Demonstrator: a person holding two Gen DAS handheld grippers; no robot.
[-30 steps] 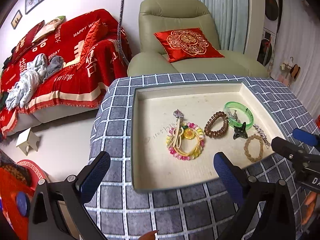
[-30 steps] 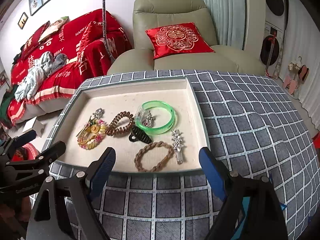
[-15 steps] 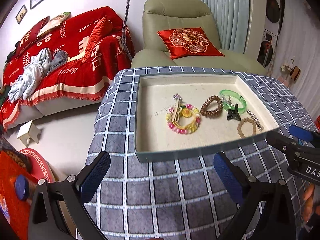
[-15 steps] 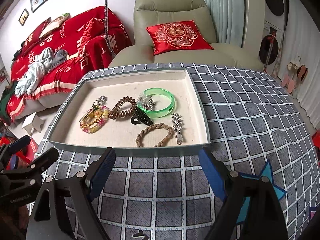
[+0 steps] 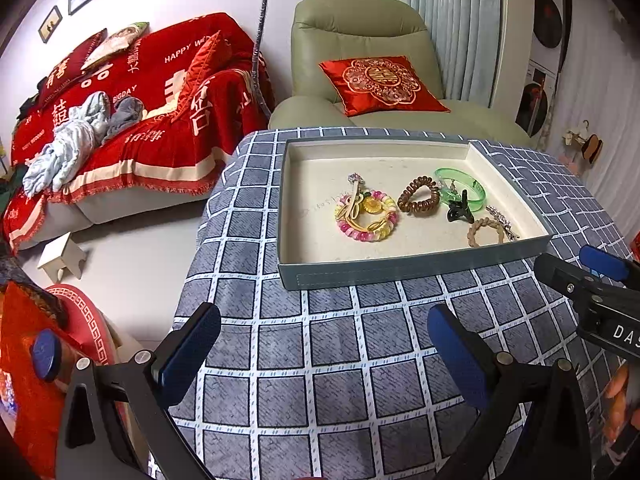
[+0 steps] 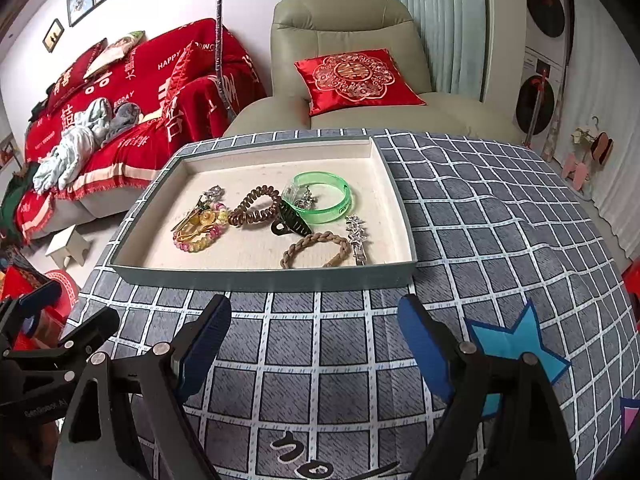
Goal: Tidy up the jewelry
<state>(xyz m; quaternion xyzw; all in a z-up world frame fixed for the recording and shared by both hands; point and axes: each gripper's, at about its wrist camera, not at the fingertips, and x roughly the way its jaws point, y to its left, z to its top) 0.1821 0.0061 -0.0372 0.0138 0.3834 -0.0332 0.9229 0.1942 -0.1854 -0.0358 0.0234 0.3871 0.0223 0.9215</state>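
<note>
A shallow grey-blue tray [image 5: 400,270] [image 6: 260,278] with a cream lining sits on the checked tablecloth. It holds a pink and yellow beaded bracelet [image 5: 366,216] [image 6: 198,228], a brown coil hair tie [image 5: 418,195] [image 6: 256,206], a green bangle [image 5: 460,188] [image 6: 322,196], a black claw clip [image 5: 458,208] [image 6: 290,222], a braided tan bracelet [image 5: 486,232] [image 6: 316,250] and a silver clip [image 6: 357,238]. My left gripper [image 5: 324,344] and right gripper [image 6: 314,340] are both open and empty, over the cloth in front of the tray.
The table's left edge drops to the floor near a small white stool [image 5: 62,256]. A green armchair with a red cushion [image 5: 376,80] stands behind the table. A red-covered sofa [image 5: 120,120] is at the left. A blue star patch [image 6: 516,344] marks the cloth at the right.
Both grippers have drawn back from the tray toward the table's near side, so the tray now lies farther ahead. Both stay open. The jewelry has not moved.
</note>
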